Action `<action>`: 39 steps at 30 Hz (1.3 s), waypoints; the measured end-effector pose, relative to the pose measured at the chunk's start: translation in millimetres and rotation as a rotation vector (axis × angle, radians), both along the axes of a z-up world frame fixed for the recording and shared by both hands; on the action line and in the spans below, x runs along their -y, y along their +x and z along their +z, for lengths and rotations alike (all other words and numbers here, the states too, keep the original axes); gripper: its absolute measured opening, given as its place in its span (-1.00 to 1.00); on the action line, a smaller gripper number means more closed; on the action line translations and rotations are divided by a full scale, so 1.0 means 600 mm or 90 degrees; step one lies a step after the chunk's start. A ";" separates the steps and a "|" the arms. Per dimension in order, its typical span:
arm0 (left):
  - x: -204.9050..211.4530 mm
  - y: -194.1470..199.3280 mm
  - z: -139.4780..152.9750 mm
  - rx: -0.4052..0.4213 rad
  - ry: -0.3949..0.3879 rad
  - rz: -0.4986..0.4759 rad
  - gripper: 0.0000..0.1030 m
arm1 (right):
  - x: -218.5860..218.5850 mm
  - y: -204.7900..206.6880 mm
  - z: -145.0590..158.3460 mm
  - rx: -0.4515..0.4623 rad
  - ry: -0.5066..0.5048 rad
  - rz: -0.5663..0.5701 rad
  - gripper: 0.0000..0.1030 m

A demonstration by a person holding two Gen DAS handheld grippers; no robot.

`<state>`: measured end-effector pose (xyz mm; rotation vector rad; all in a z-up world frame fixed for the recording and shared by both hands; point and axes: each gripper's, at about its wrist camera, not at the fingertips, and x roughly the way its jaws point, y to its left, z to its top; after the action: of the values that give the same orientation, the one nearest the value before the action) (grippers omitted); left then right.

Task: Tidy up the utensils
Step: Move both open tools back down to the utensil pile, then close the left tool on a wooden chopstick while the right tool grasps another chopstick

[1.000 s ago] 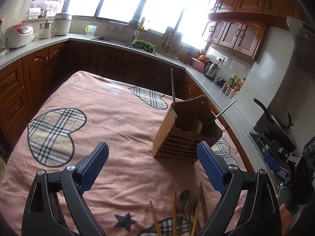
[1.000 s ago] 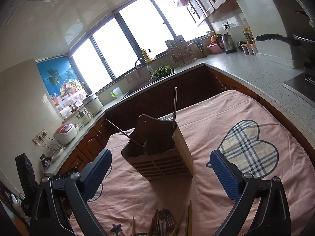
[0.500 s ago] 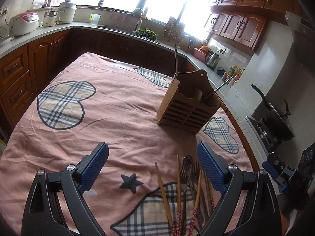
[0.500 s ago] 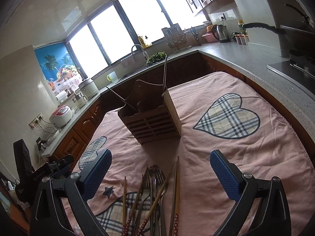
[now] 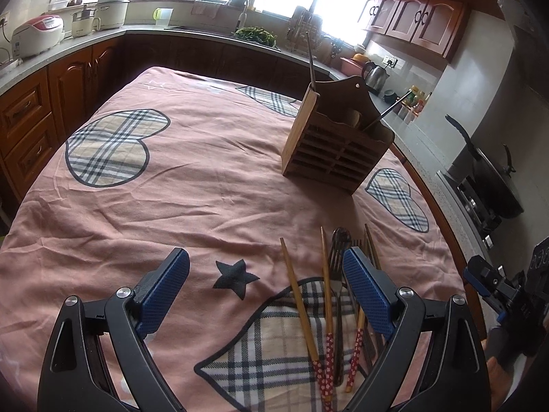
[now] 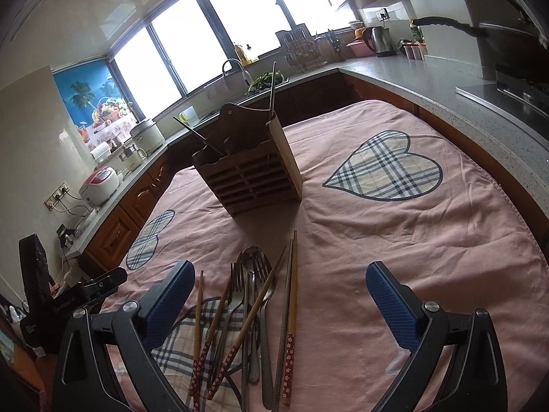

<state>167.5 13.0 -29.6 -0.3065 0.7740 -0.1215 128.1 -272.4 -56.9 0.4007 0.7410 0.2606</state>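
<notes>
A wooden slatted utensil holder [image 5: 338, 144] stands on the pink cloth, with a chopstick and a metal handle sticking out; it also shows in the right wrist view [image 6: 248, 168]. A pile of wooden chopsticks with red flowered ends [image 5: 303, 298], forks and a spoon [image 6: 255, 264] lies on the cloth near me. My left gripper [image 5: 266, 285] is open and empty, its right finger over the pile. My right gripper [image 6: 279, 295] is open and empty, with the pile [image 6: 247, 322] between its fingers, towards the left one.
The table has a pink cloth with plaid hearts [image 5: 106, 147]. Counters surround it, with a rice cooker [image 5: 36, 34], sink, kettle [image 5: 375, 75] and a stove with a wok [image 5: 490, 178] at right. The other gripper shows at the right edge [image 5: 497, 285].
Both grippers have pulled back and tilted down from the holder towards the near table edge. The utensil pile has come fully into view under them. Both stay open.
</notes>
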 end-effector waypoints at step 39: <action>0.077 0.146 -0.118 -0.145 0.039 -0.120 -0.52 | -0.073 0.187 -0.135 -0.158 -0.117 0.077 -0.69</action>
<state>254.8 -33.2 -100.4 -0.1908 1.0298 -0.2437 240.3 -228.3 -138.1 0.2154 1.0264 0.2570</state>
